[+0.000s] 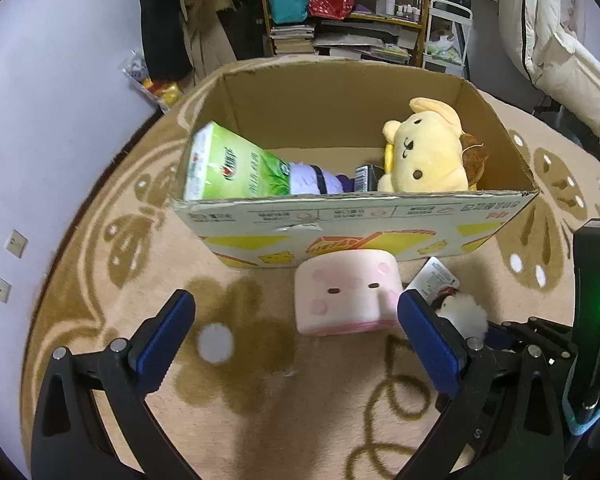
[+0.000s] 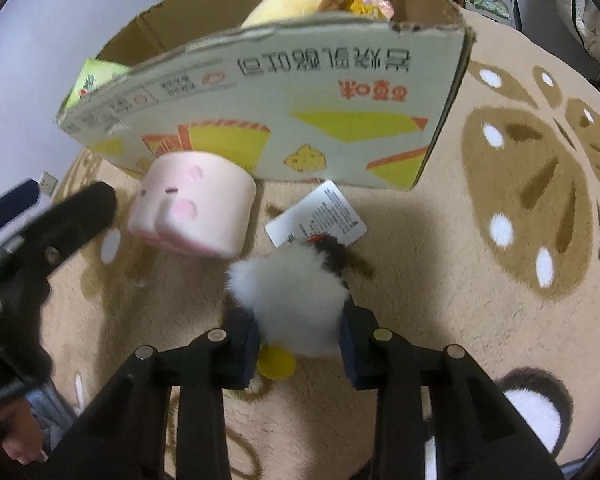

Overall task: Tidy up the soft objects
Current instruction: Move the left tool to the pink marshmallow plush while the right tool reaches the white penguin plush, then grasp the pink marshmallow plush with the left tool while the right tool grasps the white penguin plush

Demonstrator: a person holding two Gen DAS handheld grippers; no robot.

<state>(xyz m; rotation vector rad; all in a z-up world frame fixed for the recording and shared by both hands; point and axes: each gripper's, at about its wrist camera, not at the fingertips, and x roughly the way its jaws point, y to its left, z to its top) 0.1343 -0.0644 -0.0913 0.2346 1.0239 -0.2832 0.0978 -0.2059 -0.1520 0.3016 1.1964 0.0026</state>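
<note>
The white fluffy toy [image 2: 296,300] is being clenched by the right gripper [image 2: 300,344], its underside hidden, while the left gripper [image 1: 296,332], released, is being held at seven o'clock of the pink plush [image 1: 346,294].

Soft indoor light, dull shadows on the rug [image 2: 420,240]; fisheye edges bend and darken, close things perhaps blurred.

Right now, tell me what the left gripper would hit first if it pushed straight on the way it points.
Probably the tan patterned rug between the open left gripper pads. The pink cube-shaped plush toy sits just right of that line, near the right pad; depth is unclear.
</note>
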